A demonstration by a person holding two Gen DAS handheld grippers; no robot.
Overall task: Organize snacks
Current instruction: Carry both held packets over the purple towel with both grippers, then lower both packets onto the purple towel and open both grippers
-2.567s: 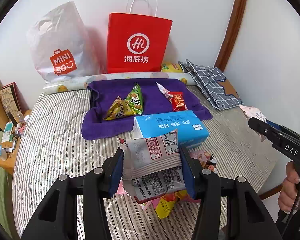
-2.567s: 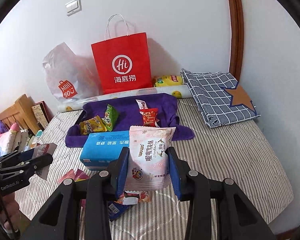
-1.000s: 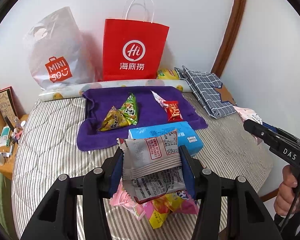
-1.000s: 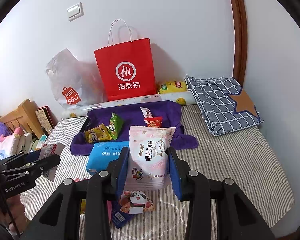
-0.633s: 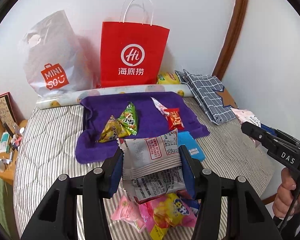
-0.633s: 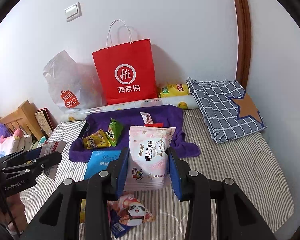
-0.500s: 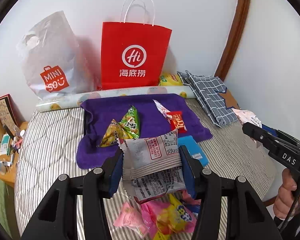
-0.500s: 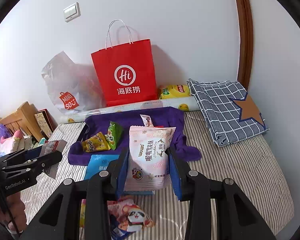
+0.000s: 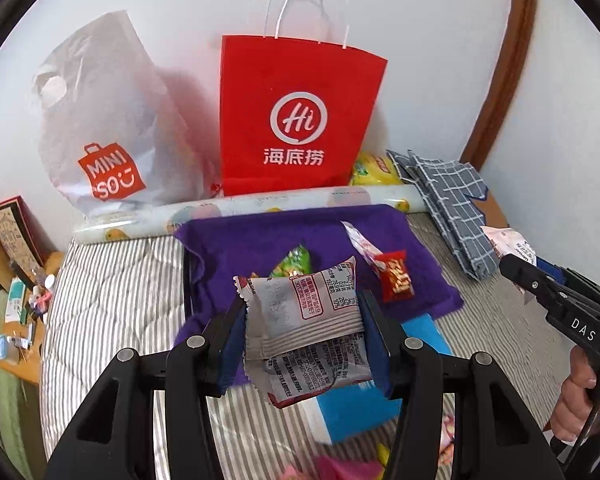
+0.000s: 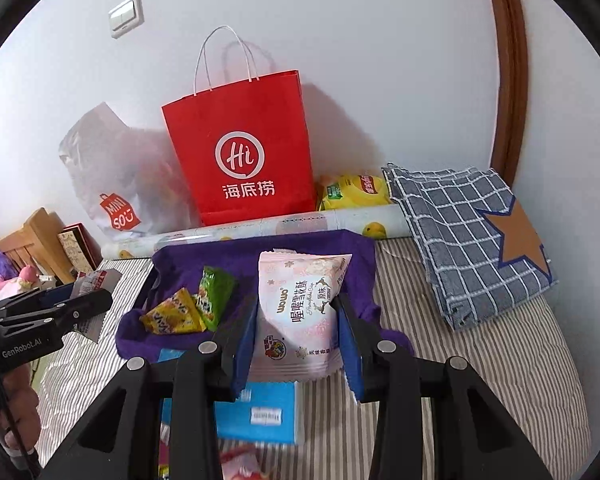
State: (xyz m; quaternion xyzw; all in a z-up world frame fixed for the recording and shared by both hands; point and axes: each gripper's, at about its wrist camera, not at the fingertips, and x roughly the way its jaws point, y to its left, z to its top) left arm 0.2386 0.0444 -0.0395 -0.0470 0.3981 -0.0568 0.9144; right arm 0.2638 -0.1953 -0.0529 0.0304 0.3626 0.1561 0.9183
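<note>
My left gripper (image 9: 304, 344) is shut on a silver snack packet (image 9: 306, 320) and holds it above the near edge of the purple towel (image 9: 252, 248). My right gripper (image 10: 296, 336) is shut on a pink snack packet (image 10: 300, 312) above the same towel (image 10: 228, 260). On the towel lie a green packet (image 10: 216, 292), a yellow packet (image 10: 172, 318) and a red packet (image 9: 396, 276). The right gripper also shows in the left wrist view (image 9: 516, 270), the left one in the right wrist view (image 10: 100, 304).
A blue tissue pack (image 10: 260, 412) lies on the striped bed in front of the towel. Loose pink snacks (image 9: 340, 468) lie nearest me. A red paper bag (image 9: 296, 120), a white Miniso bag (image 9: 100, 132), a paper roll (image 9: 260, 204) and a checked cloth (image 10: 472, 236) line the wall.
Both grippers have moved forward toward the towel with their packets. The tissue pack and the loose snacks have slid down in both views.
</note>
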